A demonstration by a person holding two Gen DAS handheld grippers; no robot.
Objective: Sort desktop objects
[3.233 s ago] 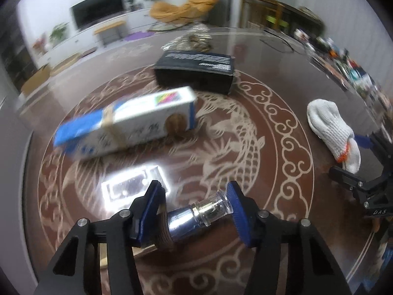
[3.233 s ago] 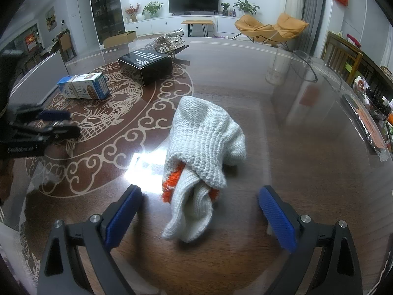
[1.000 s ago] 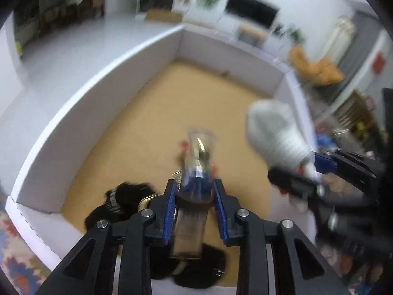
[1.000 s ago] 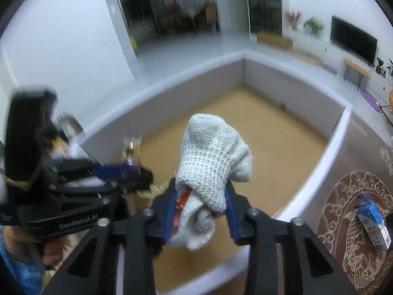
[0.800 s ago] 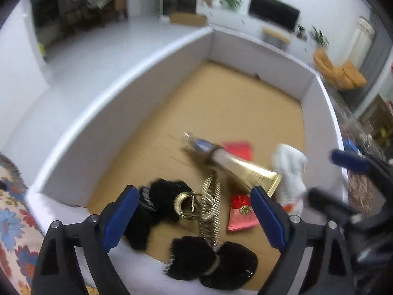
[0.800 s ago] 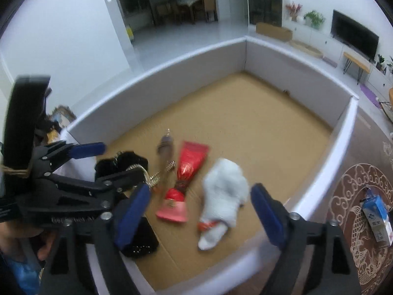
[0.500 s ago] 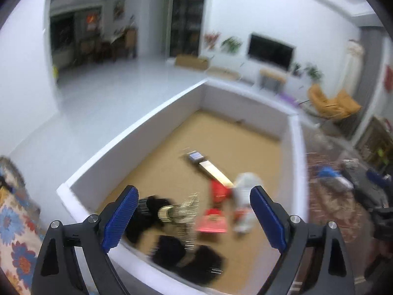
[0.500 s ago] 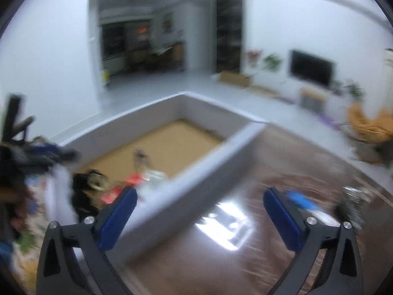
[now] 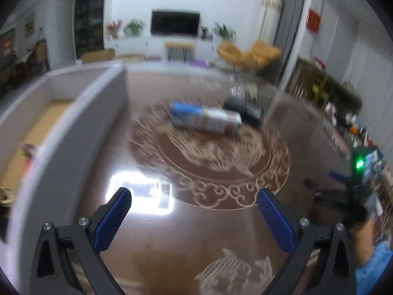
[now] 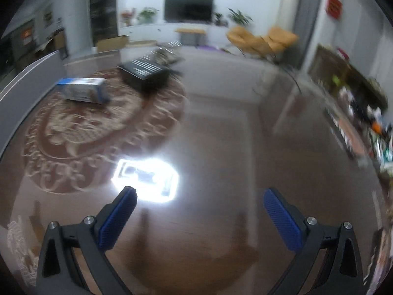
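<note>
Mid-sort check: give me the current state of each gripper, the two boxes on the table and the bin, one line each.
left gripper: jaws opening, nothing between them.
right gripper: open wide, empty.
blue and white box: lying on its side on the table, untouched.
black box: lying flat beyond the blue and white box, untouched.
white bin: open-topped, at the table's left edge; contents mostly hidden by its wall.
table: glossy, lamp glare near the grippers.
</note>
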